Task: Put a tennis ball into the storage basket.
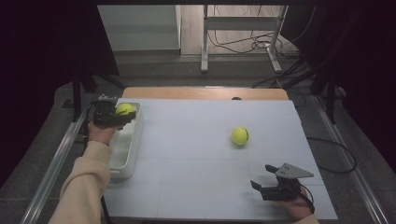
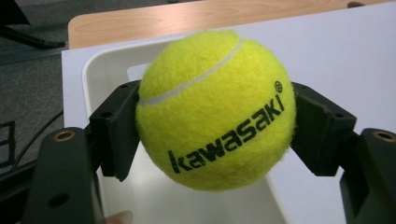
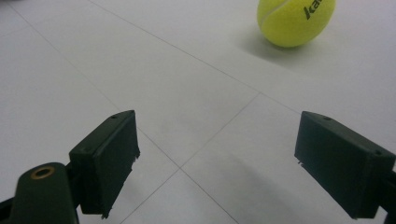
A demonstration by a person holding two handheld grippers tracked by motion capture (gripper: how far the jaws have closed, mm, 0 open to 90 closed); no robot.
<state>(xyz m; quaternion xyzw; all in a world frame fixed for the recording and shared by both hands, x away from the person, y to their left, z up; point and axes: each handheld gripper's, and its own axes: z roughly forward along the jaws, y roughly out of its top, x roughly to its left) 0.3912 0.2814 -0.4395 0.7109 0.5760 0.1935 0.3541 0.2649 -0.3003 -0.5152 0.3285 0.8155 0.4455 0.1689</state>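
My left gripper (image 1: 122, 113) (image 2: 215, 116) is shut on a yellow tennis ball (image 1: 125, 108) (image 2: 215, 109) printed "kawasaki", and holds it above the far end of a white bin (image 1: 131, 144) (image 2: 100, 67) at the table's left edge. A second yellow tennis ball (image 1: 240, 136) (image 3: 296, 21) lies loose on the white table, right of centre. Near the front right of the table my right gripper (image 1: 263, 176) (image 3: 215, 163) rests low and open, its jaws wide apart with nothing between them. That second ball lies a short way ahead of it.
The white tabletop (image 1: 196, 154) has a wooden strip (image 1: 205, 93) along its far edge. Metal rails (image 1: 51, 168) run along both sides of the table. Beyond the far edge stand a metal frame (image 1: 243, 37) and loose cables on the floor.
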